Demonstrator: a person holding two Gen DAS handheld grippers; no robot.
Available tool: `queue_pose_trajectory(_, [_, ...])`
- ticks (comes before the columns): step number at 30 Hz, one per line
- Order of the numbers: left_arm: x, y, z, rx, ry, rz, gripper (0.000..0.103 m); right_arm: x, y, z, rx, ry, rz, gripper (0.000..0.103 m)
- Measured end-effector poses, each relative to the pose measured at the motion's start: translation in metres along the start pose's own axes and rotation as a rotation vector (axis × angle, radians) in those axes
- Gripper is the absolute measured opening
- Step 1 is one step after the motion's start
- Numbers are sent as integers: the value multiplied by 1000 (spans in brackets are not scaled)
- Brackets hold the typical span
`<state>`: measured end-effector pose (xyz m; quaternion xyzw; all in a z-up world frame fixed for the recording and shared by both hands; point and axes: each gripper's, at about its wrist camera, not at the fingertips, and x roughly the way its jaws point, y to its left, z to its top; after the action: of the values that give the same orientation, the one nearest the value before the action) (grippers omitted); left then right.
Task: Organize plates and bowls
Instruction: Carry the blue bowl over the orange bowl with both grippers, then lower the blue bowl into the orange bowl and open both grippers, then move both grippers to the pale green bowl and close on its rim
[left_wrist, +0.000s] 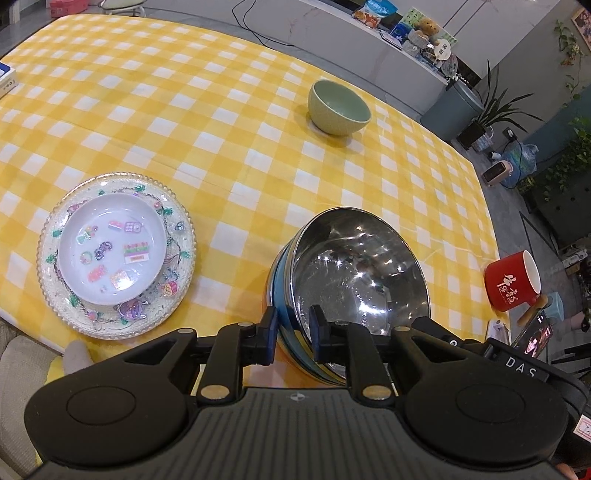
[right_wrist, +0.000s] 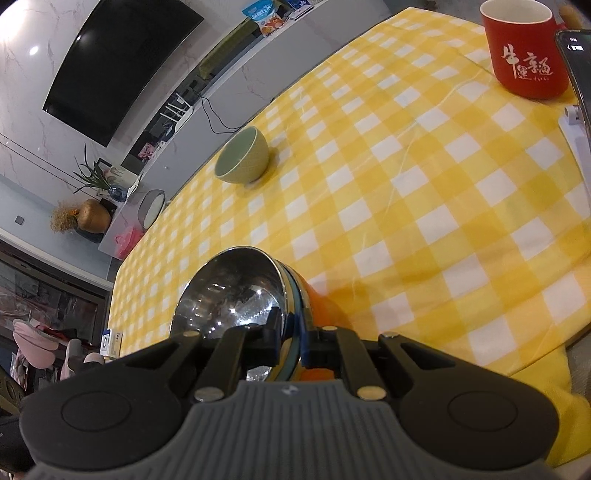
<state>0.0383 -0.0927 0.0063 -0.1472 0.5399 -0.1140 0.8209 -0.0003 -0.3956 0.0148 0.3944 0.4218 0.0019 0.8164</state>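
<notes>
Steel bowl (left_wrist: 354, 280) near table edge (left_wrist: 110, 343)

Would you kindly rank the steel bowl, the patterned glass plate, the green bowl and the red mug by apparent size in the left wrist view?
1-2. Steel bowl and patterned glass plate: similar spans, unranked; both sit nearest the camera.
3. Green bowl, farther off.
4. Red mug, at the fisheye edge, so unsure.

A yellow-and-white checked tablecloth (left_wrist: 229, 155) is seen spread flat. A red ceramic mug with white lettering (right_wrist: 526, 50) is stood upright near its edge, beside a propped phone (right_wrist: 576, 70). A black wall-mounted television (right_wrist: 118, 66) is glimpsed beyond.
</notes>
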Motion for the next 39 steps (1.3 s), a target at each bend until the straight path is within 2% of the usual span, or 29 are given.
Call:
queue_pose_trajectory(5, [-1, 2, 2, 0, -4, -12, 19, -1, 2, 0, -24, -9, -8, 8])
queue_pose_trajectory(7, [-3, 1, 2, 12, -15, -5, 19, -1, 5, -1, -41, -14, -17, 13])
queue_pose_trajectory(9, [-5, 0, 3, 25, -27, 4, 19, -2, 8, -2, -60, -31, -30, 13])
queue_pose_trajectory(11, [-7, -1, 4, 33, -34, 6, 19, -4, 10, -2, -78, -48, -43, 18])
queue_pose_trajectory(13, [-9, -1, 7, 43, -44, 7, 19, -6, 12, -2, -90, -64, -46, 30])
queue_pose_trajectory(21, [-11, -12, 21, 124, -92, 22, 26, -3, 36, 7, -185, -132, -90, 38])
queue_pose_trajectory(26, [-14, -17, 38, 183, -134, 48, 27, 8, 57, 22, -249, -161, -105, 40])
queue_pose_trajectory(31, [-13, -18, 57, 230, -181, 66, 37, 30, 76, 43, -292, -191, -135, 45])
queue_pose_trajectory(36, [-7, -18, 78, 246, -217, 69, 42, 60, 79, 76, -261, -194, -137, 46])
queue_pose_trajectory(39, [-1, -16, 91, 254, -226, 60, 50, 73, 80, 94, -259, -203, -142, 46])
